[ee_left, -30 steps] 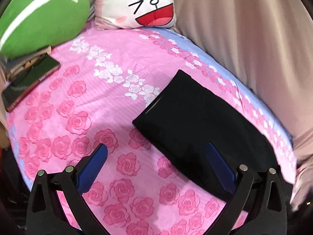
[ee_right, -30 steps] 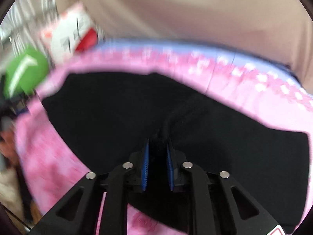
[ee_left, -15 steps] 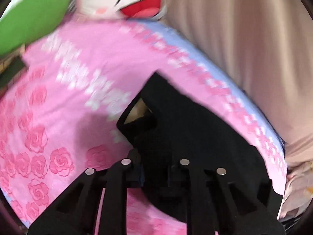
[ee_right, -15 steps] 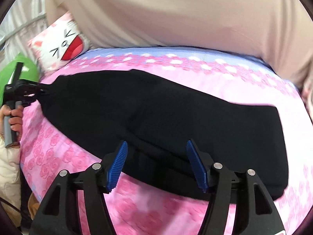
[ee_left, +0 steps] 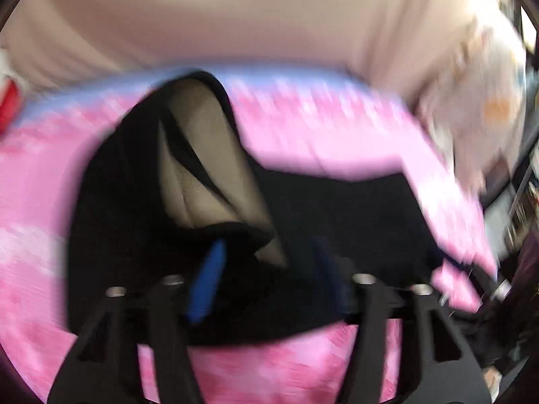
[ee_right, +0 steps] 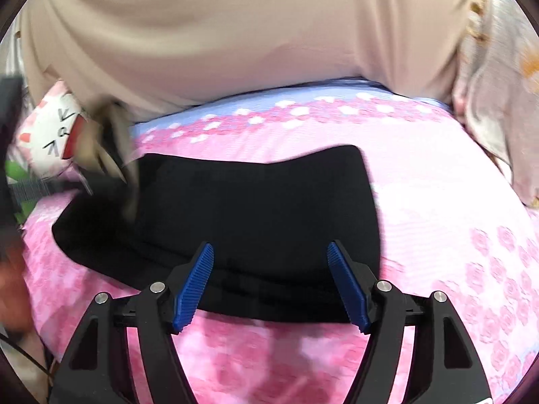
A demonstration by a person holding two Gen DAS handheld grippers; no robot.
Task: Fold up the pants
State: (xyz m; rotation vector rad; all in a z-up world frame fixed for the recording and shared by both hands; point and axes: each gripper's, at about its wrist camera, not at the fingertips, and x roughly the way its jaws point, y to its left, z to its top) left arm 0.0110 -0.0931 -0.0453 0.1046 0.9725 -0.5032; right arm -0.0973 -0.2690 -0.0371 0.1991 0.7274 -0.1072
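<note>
Black pants (ee_right: 256, 208) lie on the pink rose bedsheet (ee_right: 438, 202), folded into a wide band. In the blurred left wrist view the pants' end (ee_left: 141, 202) is raised and folded over, showing a beige lining (ee_left: 209, 155). My left gripper (ee_left: 266, 269) stands open right over this raised end, its blue pads apart and black cloth lying between them. My right gripper (ee_right: 271, 279) is open and empty, its blue pads just over the near edge of the pants.
A beige curtain (ee_right: 235, 33) hangs behind the bed. A white cartoon-face pillow (ee_right: 50, 134) lies at the left, a floral cloth (ee_right: 498, 84) at the right. The person's hand (ee_right: 10, 286) with the other gripper is blurred at the left edge.
My left gripper carried the pants' end over toward the right and has opened. My right gripper, shut on the pants a second ago, opened and now hovers at their near edge.
</note>
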